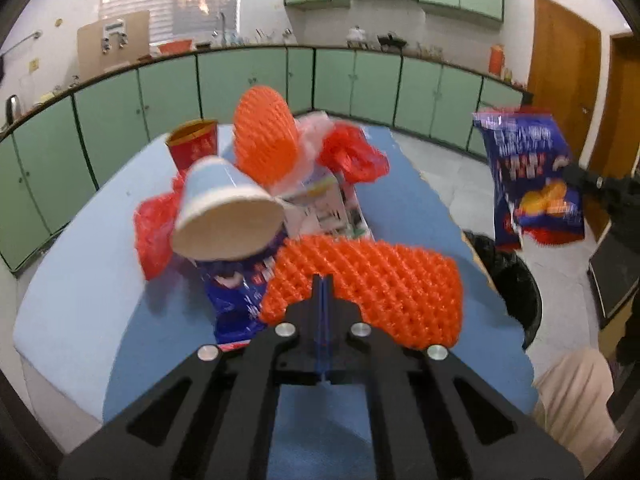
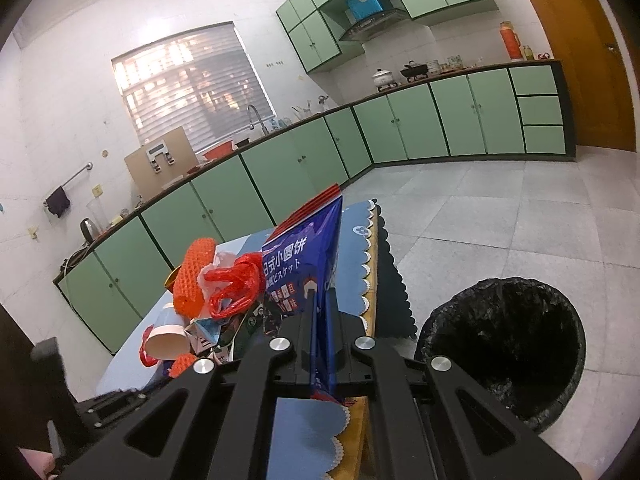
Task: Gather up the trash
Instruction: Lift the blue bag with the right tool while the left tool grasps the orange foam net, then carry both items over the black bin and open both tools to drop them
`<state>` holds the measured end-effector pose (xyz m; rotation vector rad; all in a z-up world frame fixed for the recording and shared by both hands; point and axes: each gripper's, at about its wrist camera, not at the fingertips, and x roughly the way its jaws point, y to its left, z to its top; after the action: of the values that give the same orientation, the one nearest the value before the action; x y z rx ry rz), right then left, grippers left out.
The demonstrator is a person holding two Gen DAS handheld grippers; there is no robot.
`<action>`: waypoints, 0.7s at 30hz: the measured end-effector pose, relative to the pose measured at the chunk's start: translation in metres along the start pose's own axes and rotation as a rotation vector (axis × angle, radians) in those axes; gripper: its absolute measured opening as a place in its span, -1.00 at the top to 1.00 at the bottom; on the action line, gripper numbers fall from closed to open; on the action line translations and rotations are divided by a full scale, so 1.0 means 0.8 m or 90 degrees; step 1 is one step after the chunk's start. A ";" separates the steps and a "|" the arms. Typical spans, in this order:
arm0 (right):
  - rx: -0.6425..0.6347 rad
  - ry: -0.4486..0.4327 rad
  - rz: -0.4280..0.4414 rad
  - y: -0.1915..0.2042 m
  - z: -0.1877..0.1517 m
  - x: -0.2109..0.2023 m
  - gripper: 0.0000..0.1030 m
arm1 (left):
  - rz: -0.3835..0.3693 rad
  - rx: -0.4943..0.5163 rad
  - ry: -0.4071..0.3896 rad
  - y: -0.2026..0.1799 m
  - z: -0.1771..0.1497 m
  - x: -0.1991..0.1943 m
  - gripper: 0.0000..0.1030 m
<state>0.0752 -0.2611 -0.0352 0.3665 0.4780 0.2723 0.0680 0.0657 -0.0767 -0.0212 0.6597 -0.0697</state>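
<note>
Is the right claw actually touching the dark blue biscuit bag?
Touching. In the right wrist view the right claw is shut on the dark blue biscuit bag, whose foil runs pinched between its fingers, lifted off the table.

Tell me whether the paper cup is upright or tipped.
Tipped. The paper cup lies on its side atop the trash pile, its open mouth facing the left wrist camera.

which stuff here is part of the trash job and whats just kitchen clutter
Job: blue snack bag in the right gripper; orange foam net in the left gripper; paper cup; red plastic bag; bin.

Clutter: orange thermos; white pot; faucet.
</note>
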 end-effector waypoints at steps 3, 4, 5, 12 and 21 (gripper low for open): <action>-0.001 -0.005 -0.006 -0.002 0.001 -0.003 0.92 | 0.007 -0.009 -0.044 0.000 0.010 -0.018 1.00; 0.000 -0.007 -0.007 -0.003 0.002 -0.005 0.92 | 0.008 -0.009 -0.059 -0.001 0.014 -0.025 1.00; 0.003 -0.009 -0.009 -0.005 0.003 -0.006 0.92 | 0.009 -0.006 -0.069 -0.004 0.017 -0.030 1.00; 0.005 -0.010 -0.013 -0.010 0.003 -0.010 0.92 | 0.012 0.010 -0.025 -0.007 0.009 -0.027 0.74; 0.002 -0.003 -0.010 -0.007 0.001 -0.006 0.92 | 0.014 -0.021 0.045 0.029 -0.007 0.000 -0.20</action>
<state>0.0724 -0.2680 -0.0349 0.3666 0.4764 0.2556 0.0657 0.0886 -0.0817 -0.0426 0.7318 -0.0379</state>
